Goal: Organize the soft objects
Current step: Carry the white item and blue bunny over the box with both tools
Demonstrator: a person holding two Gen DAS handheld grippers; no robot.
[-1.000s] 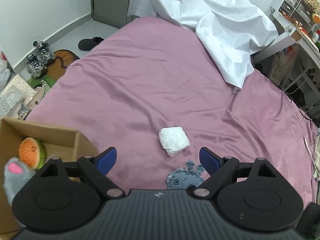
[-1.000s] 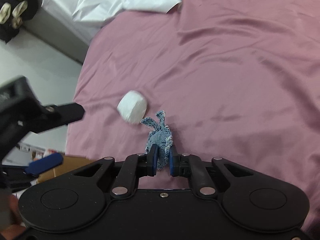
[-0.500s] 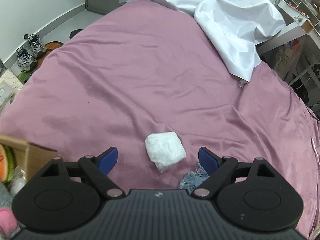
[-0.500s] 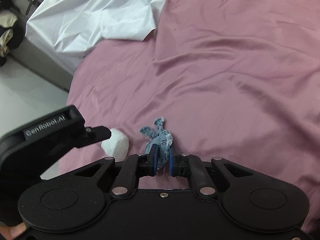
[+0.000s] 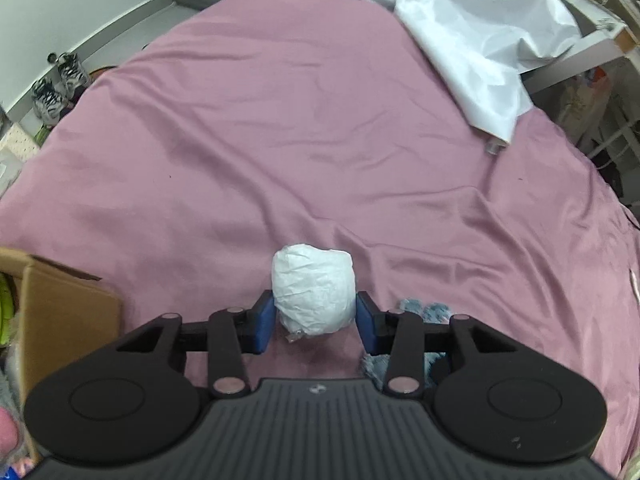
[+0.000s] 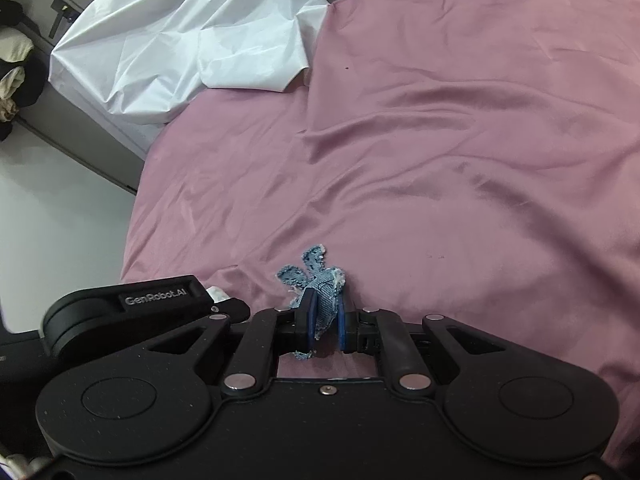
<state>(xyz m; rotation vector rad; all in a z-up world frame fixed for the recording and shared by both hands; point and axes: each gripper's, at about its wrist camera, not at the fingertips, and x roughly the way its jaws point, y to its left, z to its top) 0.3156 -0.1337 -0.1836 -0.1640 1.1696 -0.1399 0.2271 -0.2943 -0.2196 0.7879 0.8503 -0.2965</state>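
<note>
We're over the pink bedsheet (image 5: 280, 140), which fills most of both views, with a crumpled white sheet (image 5: 472, 40) piled at its far end. A cardboard box (image 5: 60, 312) sits at the near left edge of the left wrist view, cut off by the frame, so we can't really make out what's inside beyond a sliver of green. Our left gripper (image 5: 315, 320) has its blue pads pressed against both sides of the white crumpled bundle (image 5: 313, 288), which sits on the sheet; it's roundish with no real long axis, and its lower end is tucked between the pads. Our right gripper (image 6: 323, 316) is clamped tight on the blue denim scrap toy (image 6: 318, 280), and most of the toy is hidden between the fingers. What sticks out points away from us, long axis running along the fingers, with two frayed ear-like flaps at the far tip. In the left view only fuzzy blue bits of it peek out behind the right-side linkage.
</note>
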